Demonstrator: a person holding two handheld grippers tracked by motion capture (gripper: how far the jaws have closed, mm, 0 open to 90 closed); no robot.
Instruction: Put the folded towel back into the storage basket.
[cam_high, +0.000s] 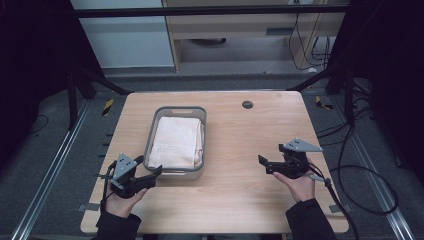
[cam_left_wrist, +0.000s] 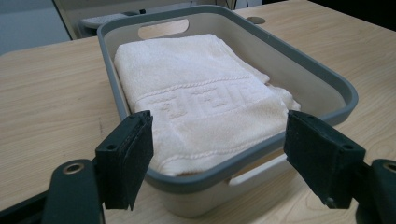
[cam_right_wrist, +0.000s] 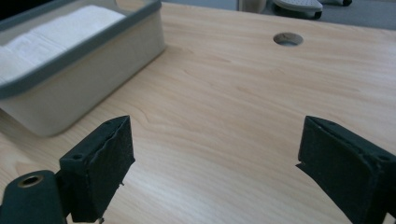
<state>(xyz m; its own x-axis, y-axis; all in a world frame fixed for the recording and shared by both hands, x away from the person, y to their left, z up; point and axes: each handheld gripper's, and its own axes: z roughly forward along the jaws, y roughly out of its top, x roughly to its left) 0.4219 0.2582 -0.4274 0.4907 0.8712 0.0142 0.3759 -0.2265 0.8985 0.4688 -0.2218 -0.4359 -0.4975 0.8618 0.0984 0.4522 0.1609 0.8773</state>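
Rig look: two black handheld grippers, dark sleeves.
left gripper (cam_high: 151, 175) and right gripper (cam_high: 266, 164): grey three-cornered top plates, black padded jaws, brass-ringed holes, black cable (cam_high: 350, 170) trailing right.

Both forearms come in low from the near edge, dark sleeves down to the wrists. The left hand (cam_high: 119, 201) grips the left claw (cam_high: 152, 173) from beneath, jaws spread wide and angled forward and to the right. The right hand (cam_high: 301, 184) holds the right claw (cam_high: 263, 163) well apart from the other, jaws also spread wide, aimed leftward, a cable trailing back past the wrist.
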